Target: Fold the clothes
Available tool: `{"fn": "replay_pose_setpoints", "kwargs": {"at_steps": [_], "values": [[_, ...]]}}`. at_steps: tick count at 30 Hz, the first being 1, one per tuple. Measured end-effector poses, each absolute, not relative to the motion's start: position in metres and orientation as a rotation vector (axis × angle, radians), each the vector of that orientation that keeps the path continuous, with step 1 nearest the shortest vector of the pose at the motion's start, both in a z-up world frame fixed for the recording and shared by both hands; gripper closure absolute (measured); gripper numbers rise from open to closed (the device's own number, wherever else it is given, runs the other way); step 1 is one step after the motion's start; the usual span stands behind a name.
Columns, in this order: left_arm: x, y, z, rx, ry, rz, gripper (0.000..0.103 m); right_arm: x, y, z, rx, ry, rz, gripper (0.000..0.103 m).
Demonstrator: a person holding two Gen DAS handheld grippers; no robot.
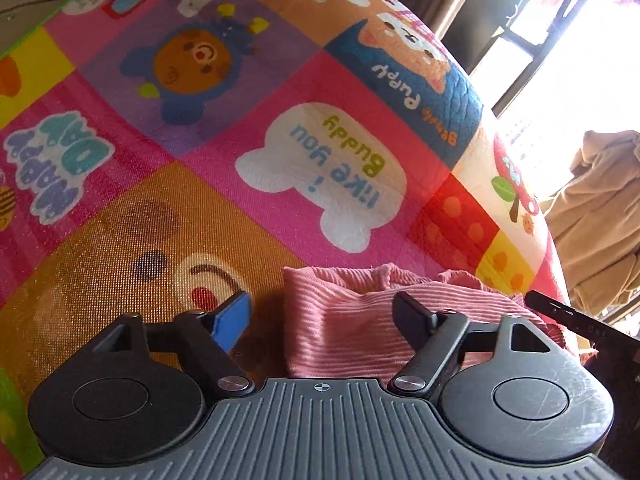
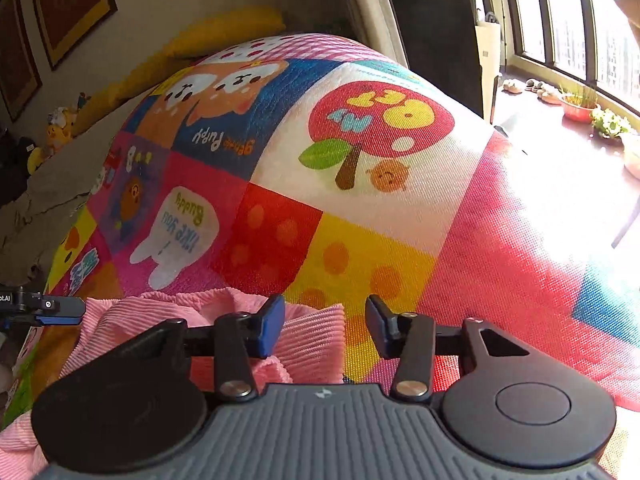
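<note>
A pink ribbed garment lies bunched on a colourful cartoon play mat. My left gripper is open, its fingers standing either side of the garment's near left corner, just above it. In the right wrist view the same pink garment lies at the lower left on the mat. My right gripper is open over the garment's right edge, its left finger above the cloth and its right finger above bare mat. The other gripper's tip shows at each view's edge.
A beige garment hangs at the right by a bright window. A windowsill with plant pots lies beyond the mat. Yellow cushions, stuffed toys and framed pictures stand along the far wall.
</note>
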State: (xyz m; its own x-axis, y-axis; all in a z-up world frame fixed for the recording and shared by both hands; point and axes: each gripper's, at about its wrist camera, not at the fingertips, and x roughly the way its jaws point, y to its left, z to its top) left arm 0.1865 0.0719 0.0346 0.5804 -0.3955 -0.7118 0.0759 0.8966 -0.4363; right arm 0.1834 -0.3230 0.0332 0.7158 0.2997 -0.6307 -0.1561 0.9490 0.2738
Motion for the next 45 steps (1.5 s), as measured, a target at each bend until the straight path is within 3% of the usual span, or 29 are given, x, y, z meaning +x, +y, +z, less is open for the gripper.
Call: {"fn": "replay_pose_setpoints", "kwargs": {"at_steps": [11,12,14,15,16,26,32,34,36,39,40,42,45], "values": [[0.194,0.039,0.024,-0.228,0.866,-0.246,0.027,0.201,-0.306,0.011,0.184,0.770,0.292,0.062],[0.192,0.034,0.024,-0.197,0.854,-0.236,0.031,0.200,-0.304,0.012,0.171,0.770,0.299,0.067],[0.188,0.026,0.023,-0.145,0.837,-0.222,0.059,0.198,-0.301,0.013,0.165,0.784,0.321,0.081],[0.187,0.025,0.023,-0.137,0.839,-0.227,0.080,0.197,-0.300,0.014,0.166,0.790,0.333,0.090],[0.184,0.026,0.024,-0.144,0.841,-0.242,0.088,0.193,-0.301,0.016,0.168,0.790,0.345,0.093],[0.070,0.045,0.094,-0.120,0.660,-0.500,0.094,0.084,-0.324,0.083,0.196,0.649,0.434,0.095],[-0.003,0.063,0.066,-0.102,0.742,-0.485,0.093,0.007,-0.334,0.070,0.186,0.702,0.426,0.094],[-0.019,0.065,0.051,-0.074,0.787,-0.487,0.088,-0.015,-0.331,0.057,0.124,0.740,0.405,0.093],[-0.029,0.066,0.041,-0.056,0.820,-0.494,0.077,-0.031,-0.327,0.049,0.053,0.746,0.385,0.077],[-0.039,0.076,0.041,-0.087,0.830,-0.563,0.037,-0.050,-0.329,0.047,0.028,0.734,0.374,0.029],[-0.041,0.080,0.045,-0.107,0.821,-0.588,0.021,-0.054,-0.331,0.050,0.037,0.722,0.384,0.025],[-0.044,0.088,0.052,-0.149,0.791,-0.627,0.010,-0.059,-0.334,0.060,0.058,0.691,0.405,0.017],[-0.033,0.098,0.060,-0.277,0.768,-0.614,0.009,-0.054,-0.336,0.075,0.118,0.625,0.431,0.003]]}}
